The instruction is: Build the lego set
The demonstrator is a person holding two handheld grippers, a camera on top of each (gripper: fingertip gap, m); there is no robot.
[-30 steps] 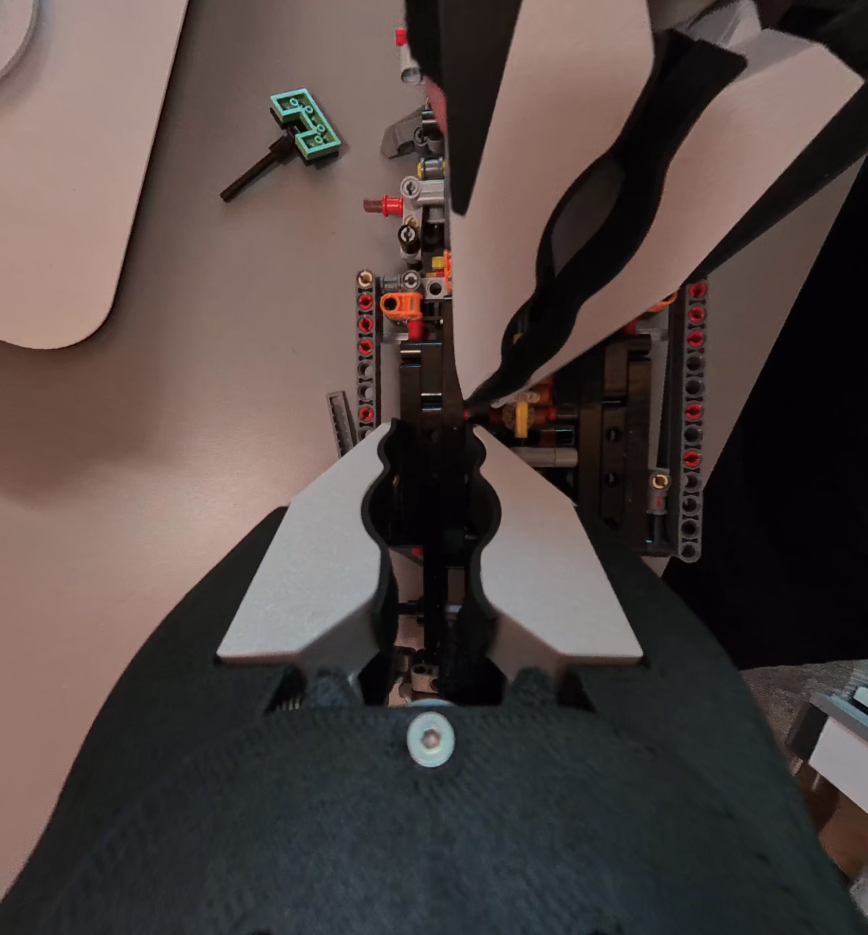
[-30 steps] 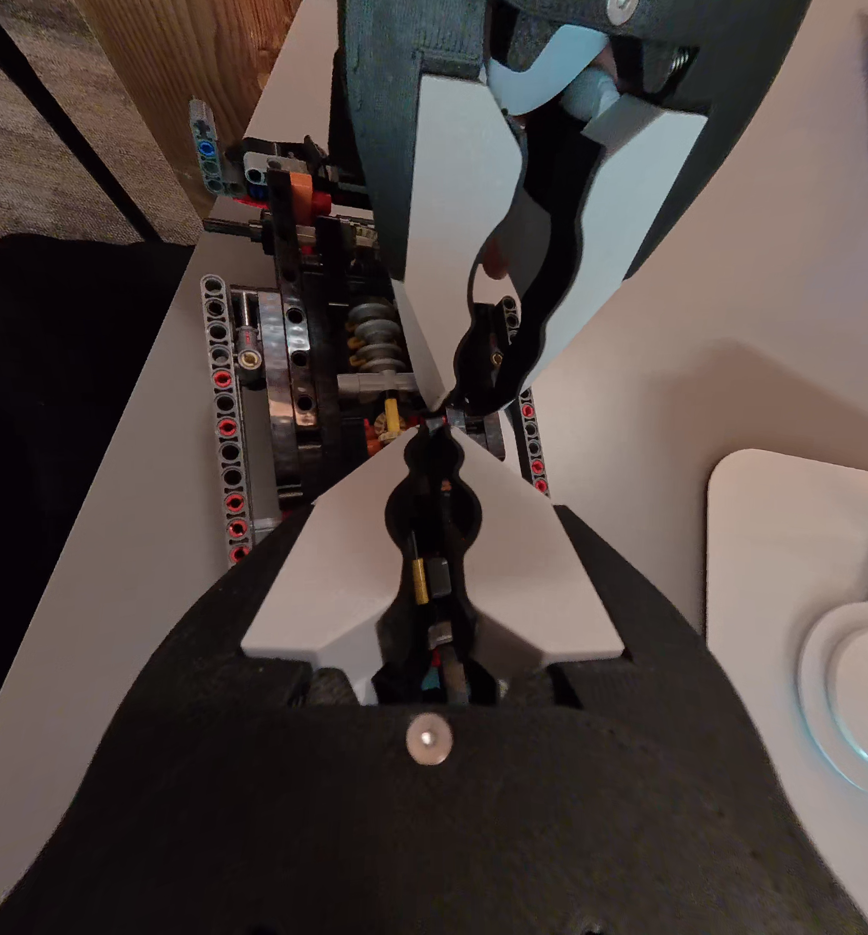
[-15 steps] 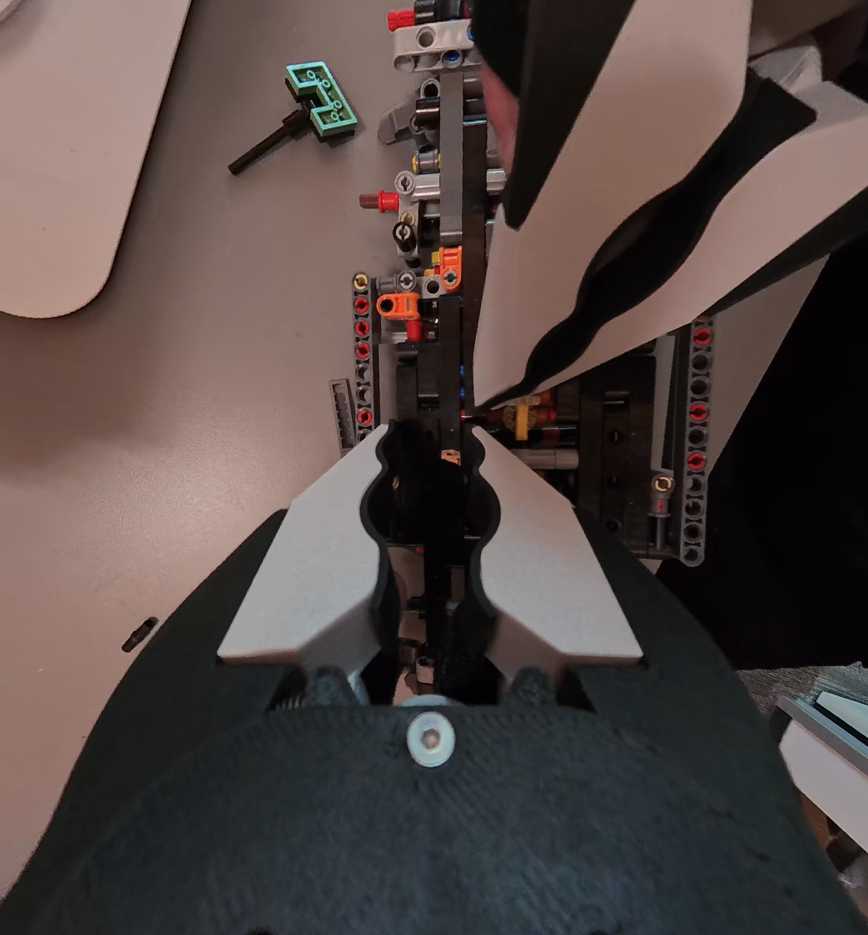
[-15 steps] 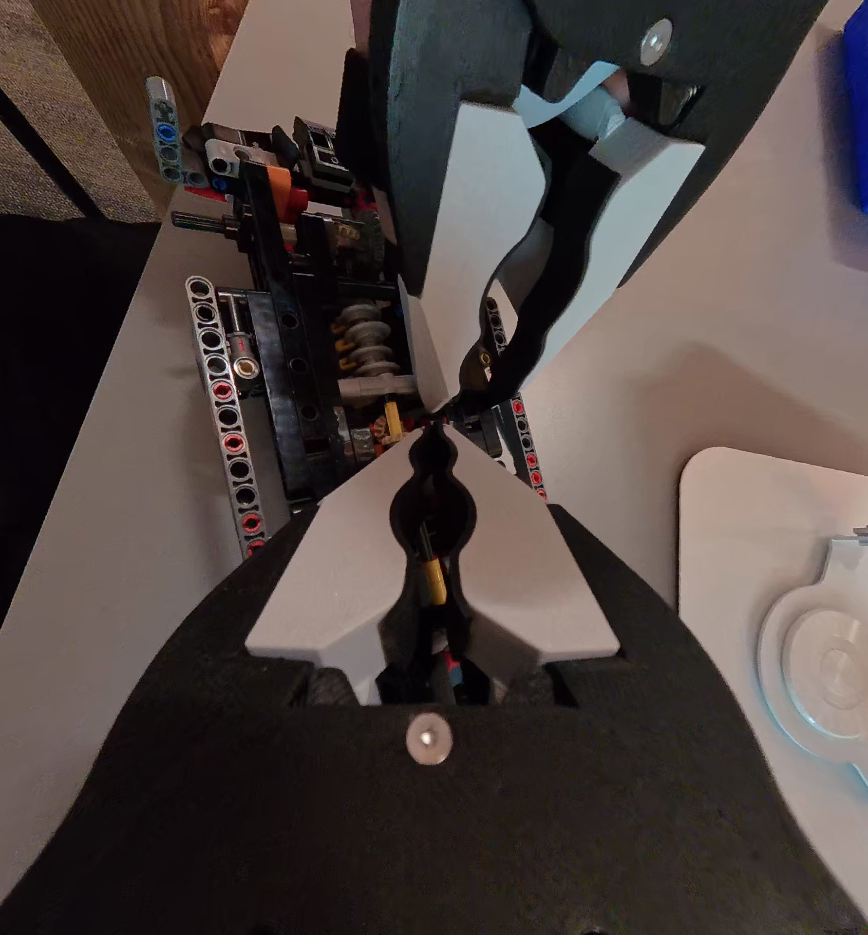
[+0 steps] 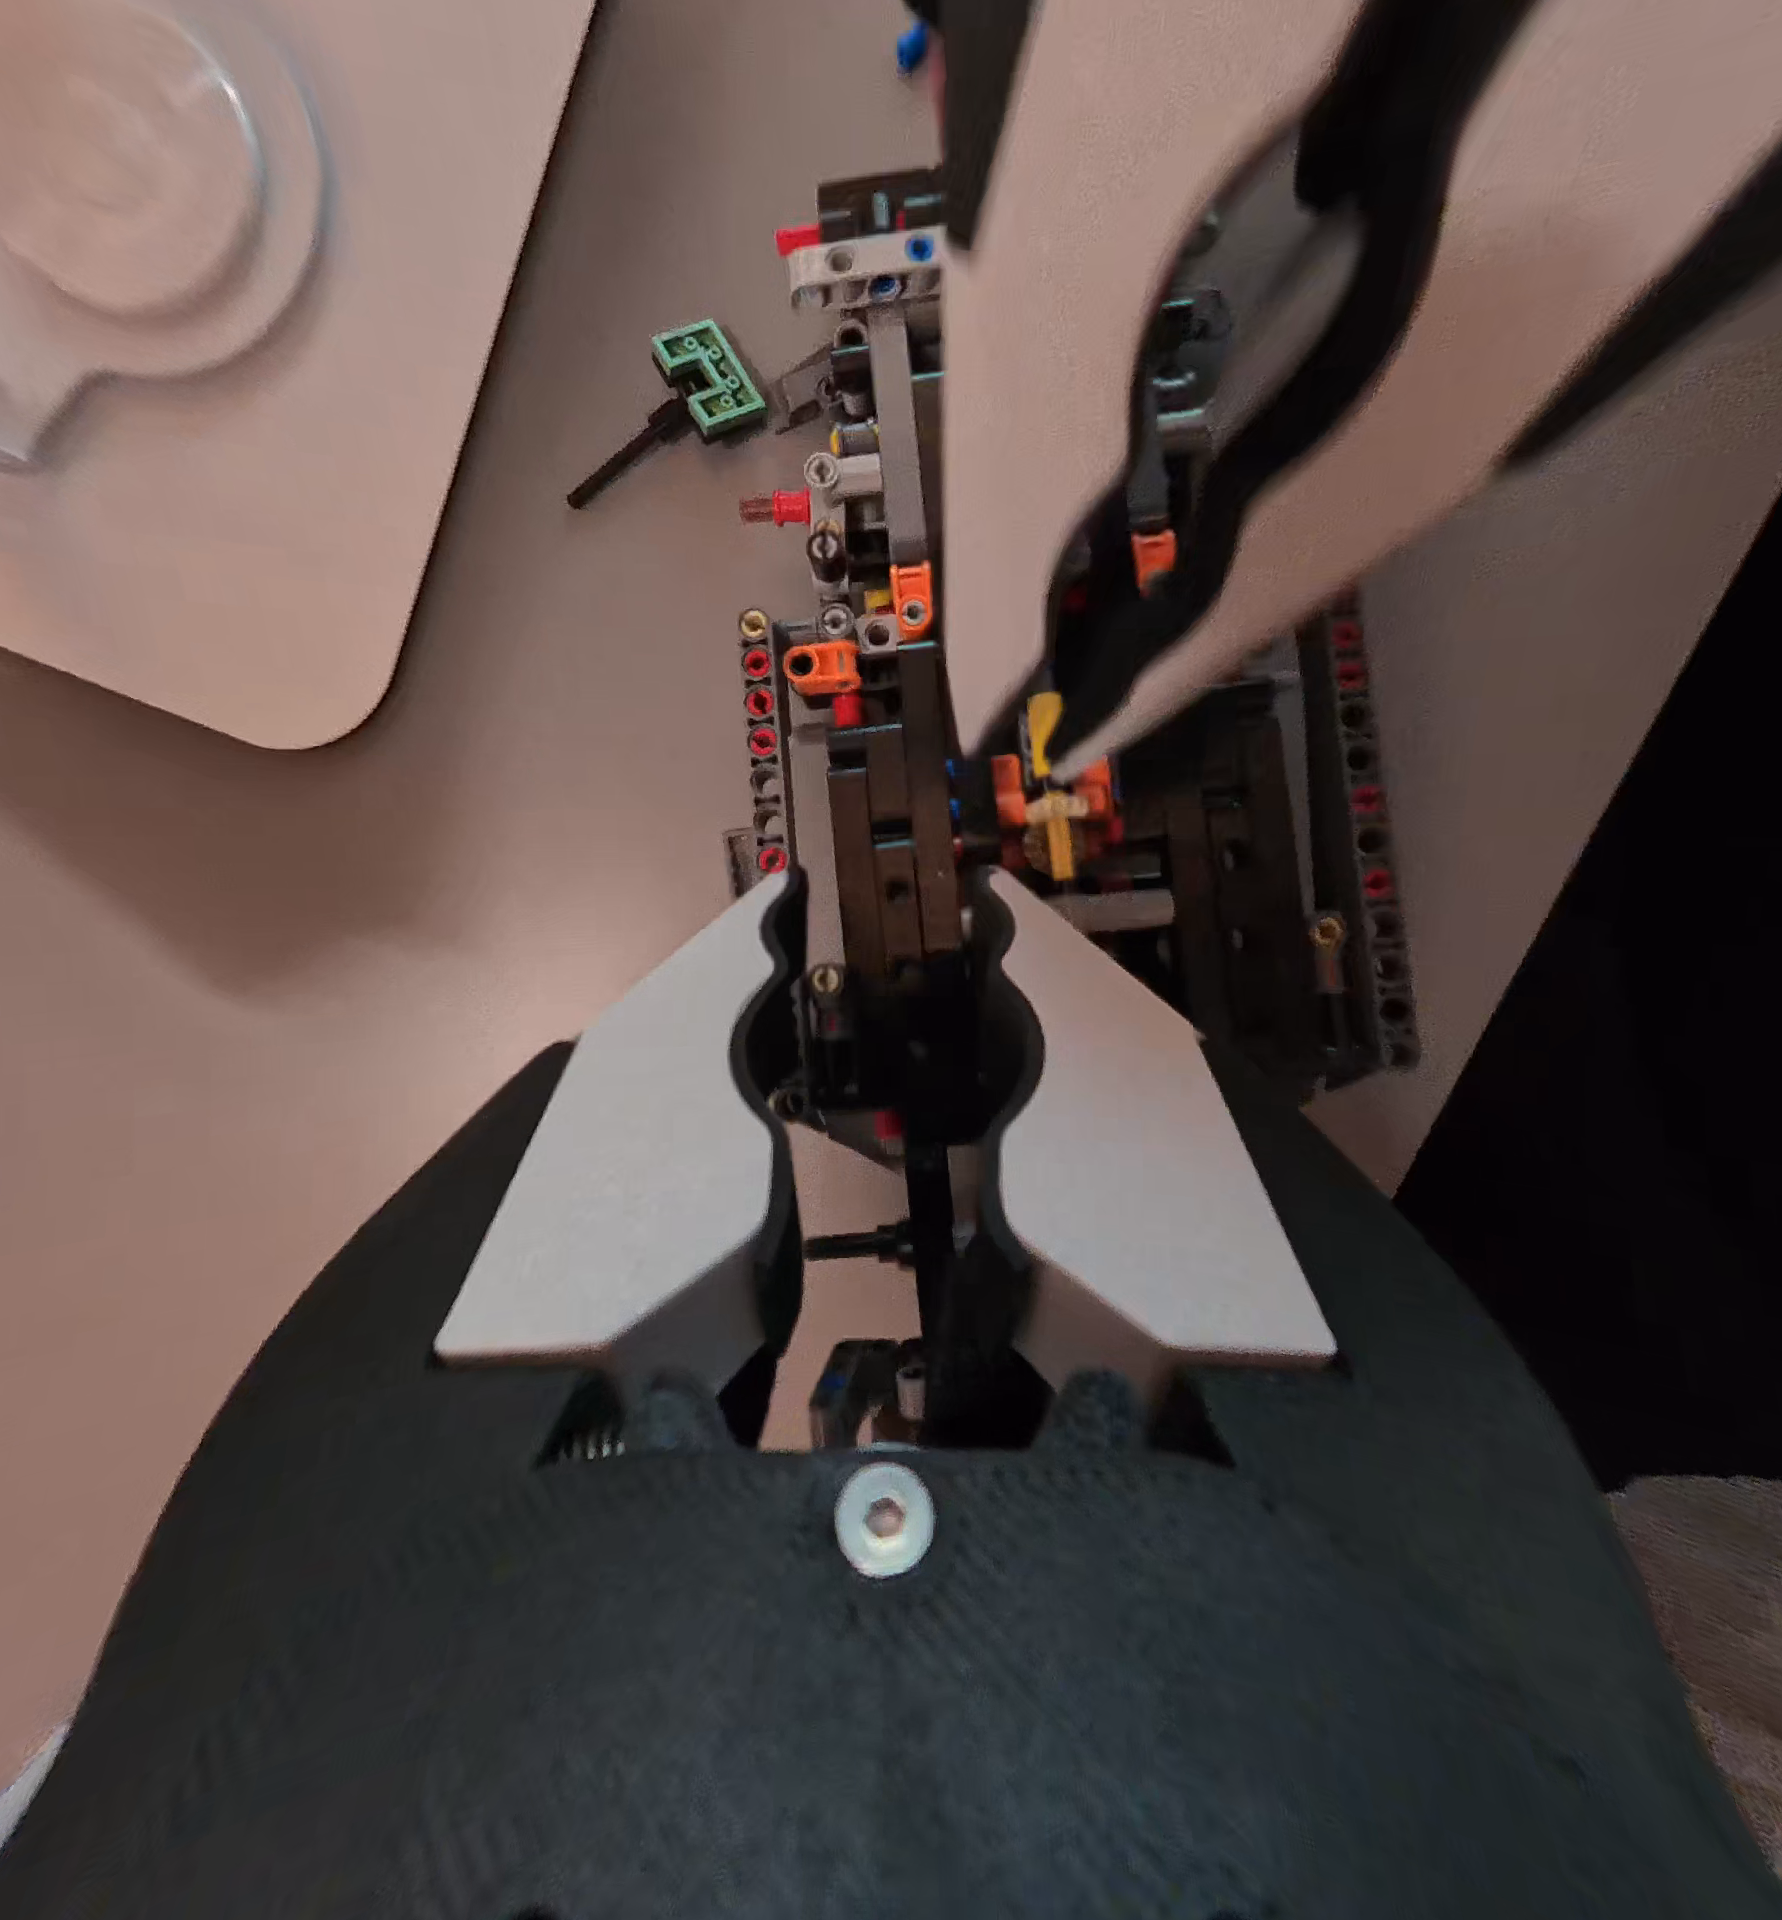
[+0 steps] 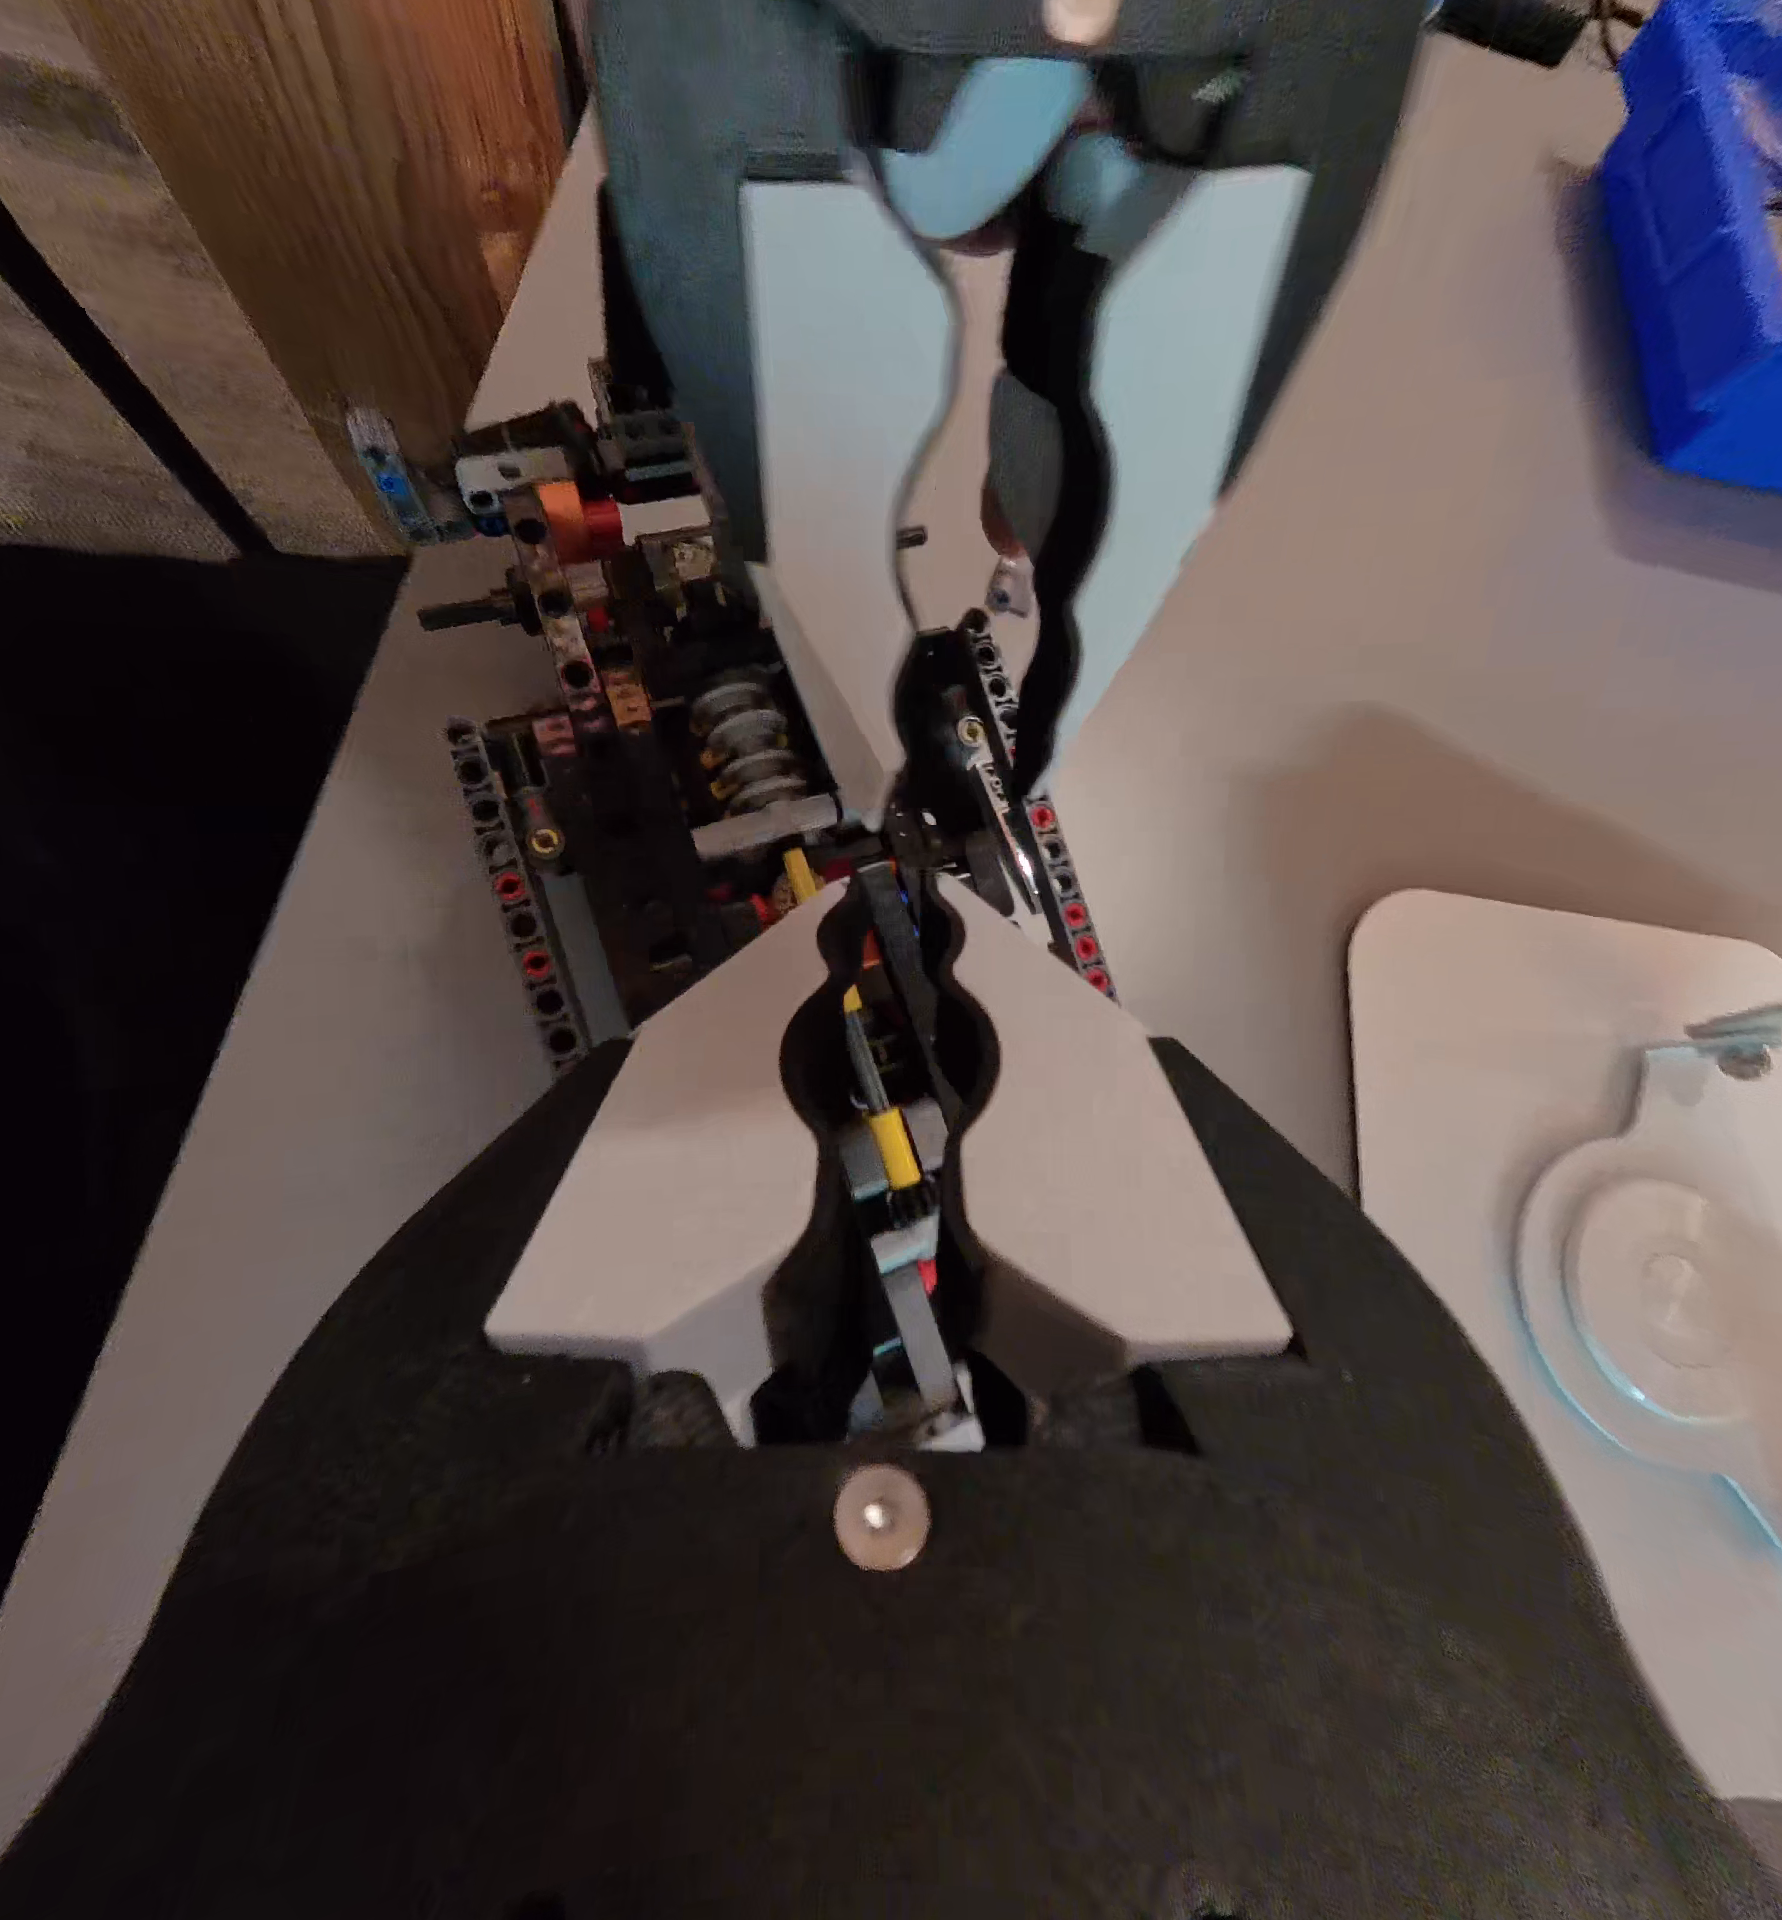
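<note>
Item: lego chassis, partly built, lying flat on the counter close against the counter's dark side edge, its long axis running straight ahead along the left gripper's line of sight.

Left gripper: fingers drawn close about an upright stack of black beams along the chassis side that lies away from the counter edge. They appear to pinch it, though slight blur leaves the contact on one side uncertain. The beams run lengthwise between the fingers, in line with them.

Right gripper: enters from the opposite end of the chassis, tips nearly meeting the left gripper's over the middle of the model. Fingers pressed in on a thin black strip, which passes back between them alongside a yellow-tipped axle.

Governing relation, as judged: both grippers face each other along the chassis's long axis. The right one is nearer the orange and yellow cluster at the centre, so any seating move there falls to it, with the left one bracing.

Loose stock: green bracket on a black axle, out on the open counter, apart from the chassis.
</note>
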